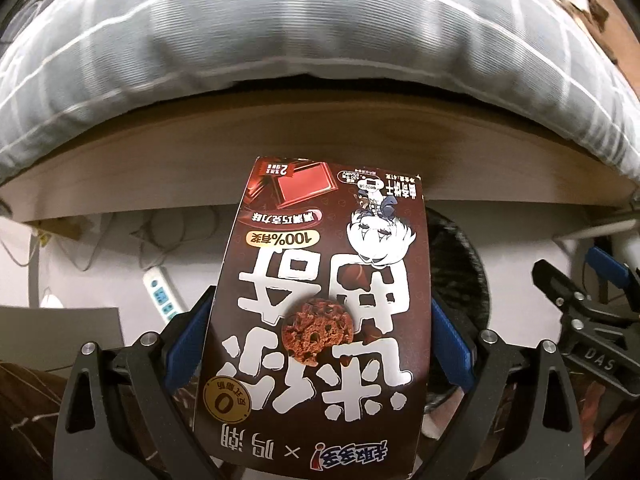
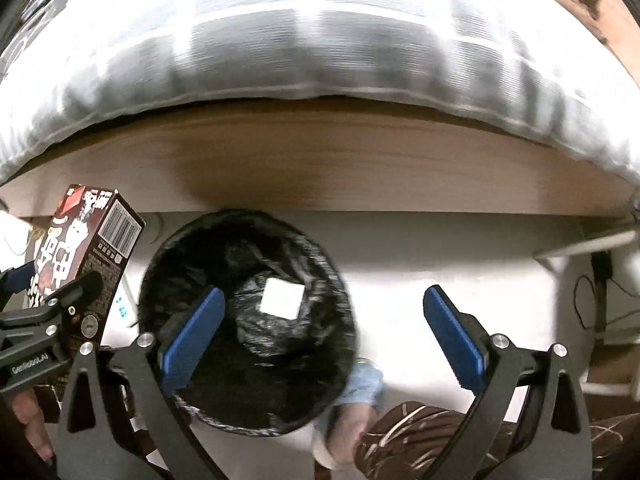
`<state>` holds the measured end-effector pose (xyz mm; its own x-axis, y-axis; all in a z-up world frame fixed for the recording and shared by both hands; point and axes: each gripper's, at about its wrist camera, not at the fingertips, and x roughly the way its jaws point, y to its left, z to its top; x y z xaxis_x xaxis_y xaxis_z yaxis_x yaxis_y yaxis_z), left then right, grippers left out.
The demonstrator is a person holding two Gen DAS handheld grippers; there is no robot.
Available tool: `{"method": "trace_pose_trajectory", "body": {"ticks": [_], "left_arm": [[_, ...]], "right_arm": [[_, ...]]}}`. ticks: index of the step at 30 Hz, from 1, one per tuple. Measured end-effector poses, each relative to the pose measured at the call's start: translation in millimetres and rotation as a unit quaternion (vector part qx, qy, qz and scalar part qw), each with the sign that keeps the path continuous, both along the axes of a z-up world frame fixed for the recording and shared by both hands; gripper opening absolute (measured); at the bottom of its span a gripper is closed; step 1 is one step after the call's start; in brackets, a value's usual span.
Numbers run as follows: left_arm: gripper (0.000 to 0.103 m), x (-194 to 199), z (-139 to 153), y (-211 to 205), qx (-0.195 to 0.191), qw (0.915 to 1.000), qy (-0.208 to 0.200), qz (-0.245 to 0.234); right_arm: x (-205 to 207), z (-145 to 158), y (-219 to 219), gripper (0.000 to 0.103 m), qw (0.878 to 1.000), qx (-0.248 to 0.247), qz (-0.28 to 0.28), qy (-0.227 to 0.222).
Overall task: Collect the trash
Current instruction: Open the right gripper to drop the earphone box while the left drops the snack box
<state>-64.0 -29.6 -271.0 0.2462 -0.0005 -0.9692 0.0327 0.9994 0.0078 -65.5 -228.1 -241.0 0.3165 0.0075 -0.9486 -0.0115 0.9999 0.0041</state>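
My left gripper (image 1: 320, 320) is shut on a brown chocolate cookie box (image 1: 320, 300), clamped between its blue pads and held in the air. The box also shows at the left of the right wrist view (image 2: 80, 248), held left of the bin. A round trash bin (image 2: 192, 280) lined with a black bag stands on the floor below my right gripper; a white square piece (image 2: 282, 298) lies inside it. My right gripper (image 2: 324, 332) is open and empty above the bin's right side. In the left wrist view the bin (image 1: 460, 264) is partly hidden behind the box.
A bed with a wooden side rail (image 2: 320, 168) and a grey checked quilt (image 2: 280, 40) runs across the back. A power strip (image 1: 160, 292) and cables lie on the white floor under it. A person's brown patterned trousers (image 2: 420, 440) and slippered foot are near the bin.
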Motion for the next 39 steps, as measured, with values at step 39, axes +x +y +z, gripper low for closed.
{"method": "trace_pose_trajectory", "body": {"ticks": [39], "left_arm": [[0.097,11,15,-13,0.029,0.999,-0.018,-0.028]], "right_arm": [[0,7,-24,0.096,1.0,0.006,-0.011,-0.026]]}}
